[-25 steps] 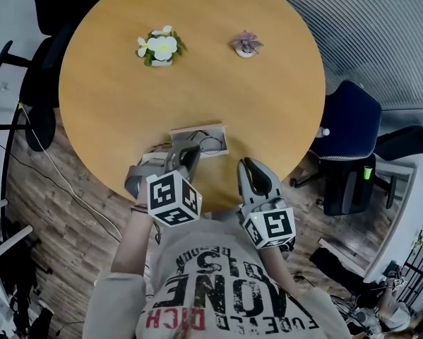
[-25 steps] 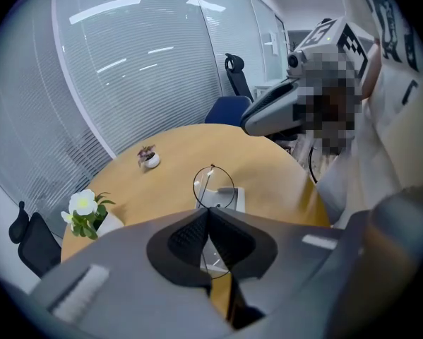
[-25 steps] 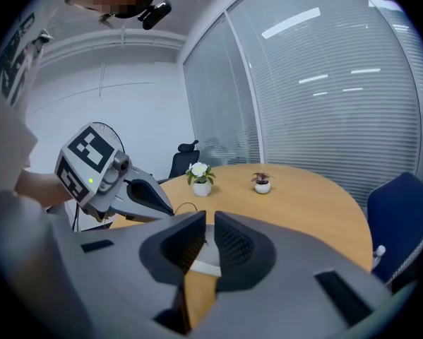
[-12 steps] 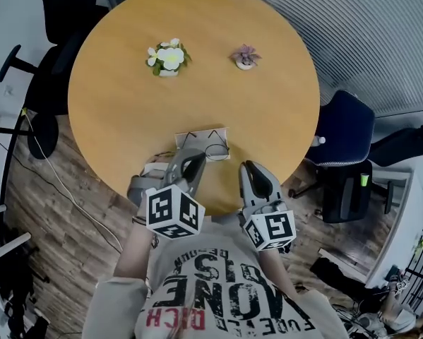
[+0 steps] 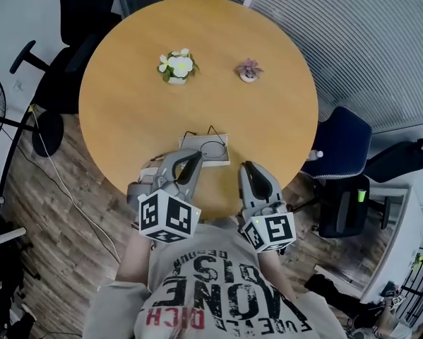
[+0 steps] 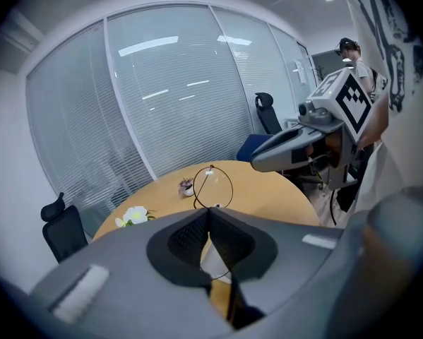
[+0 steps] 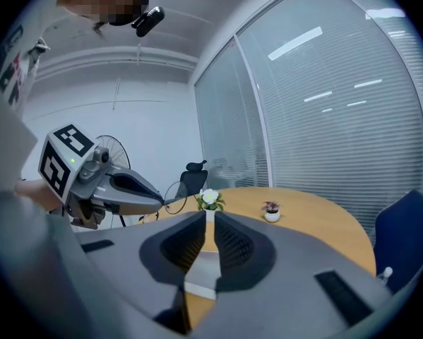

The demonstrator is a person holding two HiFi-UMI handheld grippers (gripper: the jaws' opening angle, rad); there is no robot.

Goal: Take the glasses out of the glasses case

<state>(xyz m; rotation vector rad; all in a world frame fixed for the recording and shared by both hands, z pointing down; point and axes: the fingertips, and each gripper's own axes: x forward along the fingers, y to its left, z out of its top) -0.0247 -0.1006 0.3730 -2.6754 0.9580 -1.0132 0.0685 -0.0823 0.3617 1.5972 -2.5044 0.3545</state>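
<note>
While left tongs [image 6: 208, 210] pinch the glasses [image 6: 215, 187] — right tongs [image 7: 206, 217] slightly apart, seemingly empty.

A round wooden table [image 5: 197, 104] stands on a dark plank floor [image 5: 63, 210]. Beyond it runs a glass wall with blinds [image 5: 352, 41]. A blue chair [image 5: 342, 143] sits right of it, a black chair [image 5: 84, 6] left.

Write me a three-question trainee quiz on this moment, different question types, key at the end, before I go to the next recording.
1. True or false: the glasses case rests on the table, near the person's edge.
2. Fill in: the table also bears ___ small flower pots.
3. The left gripper is shut on: A) the glasses B) the glasses case C) a flower pot.
Key: 1 true; 2 two; 3 A.
</note>
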